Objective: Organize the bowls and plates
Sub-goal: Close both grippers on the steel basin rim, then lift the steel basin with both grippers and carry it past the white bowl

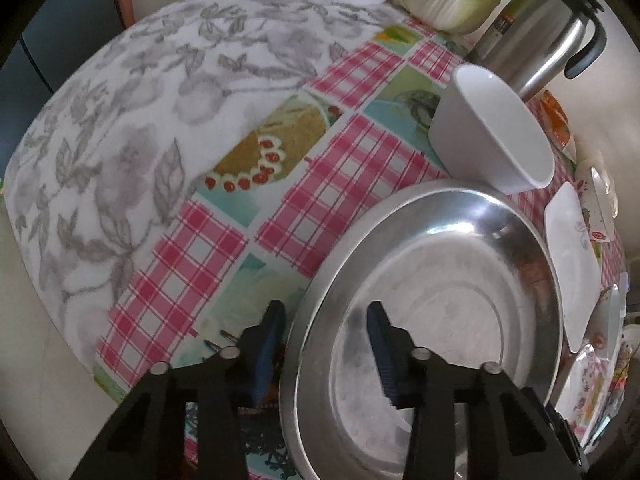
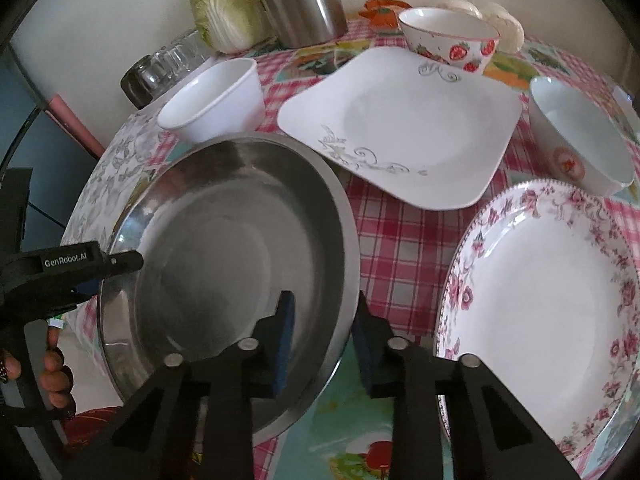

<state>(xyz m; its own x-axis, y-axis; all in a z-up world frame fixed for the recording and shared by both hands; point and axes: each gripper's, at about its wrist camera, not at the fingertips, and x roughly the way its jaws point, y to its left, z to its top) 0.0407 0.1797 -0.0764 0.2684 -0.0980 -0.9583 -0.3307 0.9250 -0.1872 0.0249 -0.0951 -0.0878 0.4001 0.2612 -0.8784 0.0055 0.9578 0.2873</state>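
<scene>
Right wrist view: my right gripper [image 2: 324, 336] and left gripper [image 1: 326, 344] each straddle opposite rims of the steel bowl [image 2: 224, 256], jaws apart, on the table [image 2: 396, 240]. Nothing looks stacked; square plate [image 2: 400, 128], floral plate [image 2: 552, 280] and white bowl [image 2: 216, 100] remain scattered.

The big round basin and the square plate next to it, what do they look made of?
Basin: apparently stainless steel with a brushed, semi-shiny finish; it is grey and mirrors light along the rim. Square plate: probably glazed ceramic or porcelain; it is glossy white with grey scroll decoration.
</scene>
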